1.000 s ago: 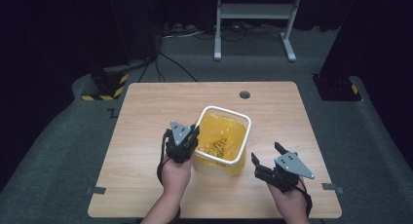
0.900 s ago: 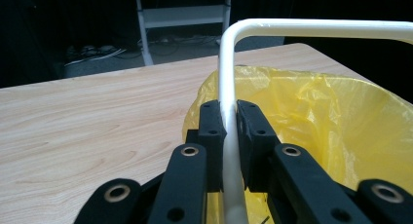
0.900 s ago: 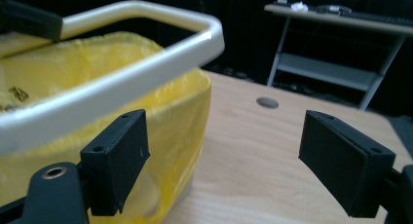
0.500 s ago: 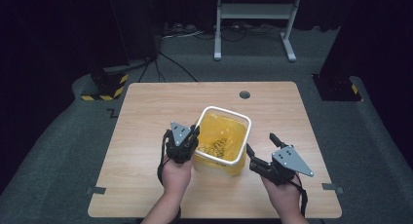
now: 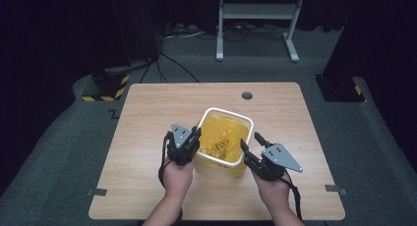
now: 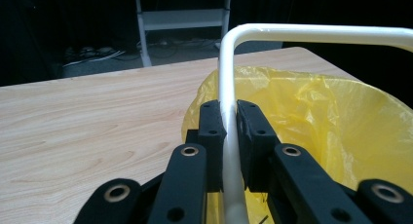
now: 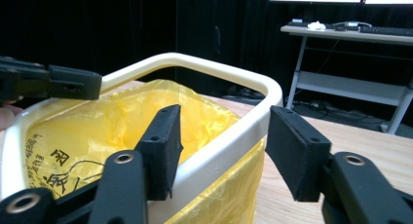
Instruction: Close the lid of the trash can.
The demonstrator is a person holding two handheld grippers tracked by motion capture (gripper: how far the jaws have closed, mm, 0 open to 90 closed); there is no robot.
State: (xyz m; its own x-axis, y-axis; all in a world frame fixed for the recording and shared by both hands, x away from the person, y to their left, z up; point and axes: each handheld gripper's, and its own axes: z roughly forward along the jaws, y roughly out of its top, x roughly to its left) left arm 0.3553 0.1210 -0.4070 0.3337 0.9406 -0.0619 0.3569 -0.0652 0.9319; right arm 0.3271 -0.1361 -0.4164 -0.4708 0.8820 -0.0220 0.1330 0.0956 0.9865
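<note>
A white-rimmed bin [image 5: 226,111] lined with a yellow bag [image 5: 221,137] stands mid-table. My left gripper [image 5: 195,137] is shut on the bin's left rim. In the left gripper view the left gripper [image 6: 230,109] has both pads pinching the white rim [image 6: 311,33] above the bag [image 6: 311,117]. My right gripper [image 5: 249,140] straddles the right rim. Its jaws have just been closing. In the right gripper view, the right gripper [image 7: 225,124] has one pad inside the bag [image 7: 122,112] and one outside the rim [image 7: 185,61], with gaps still showing. The left gripper [image 7: 92,83] shows across the bin.
The wooden table [image 5: 147,118] has a round hole [image 5: 247,95] near its far edge. A white metal stand [image 5: 255,19] and cables lie on the floor behind, and a yellow-black striped block [image 5: 103,88] sits at the far left corner. A desk [image 7: 341,29] stands beyond.
My right gripper has moved left up to the bin's right rim and its jaws have narrowed around it. The left gripper and the bin have stayed put.
</note>
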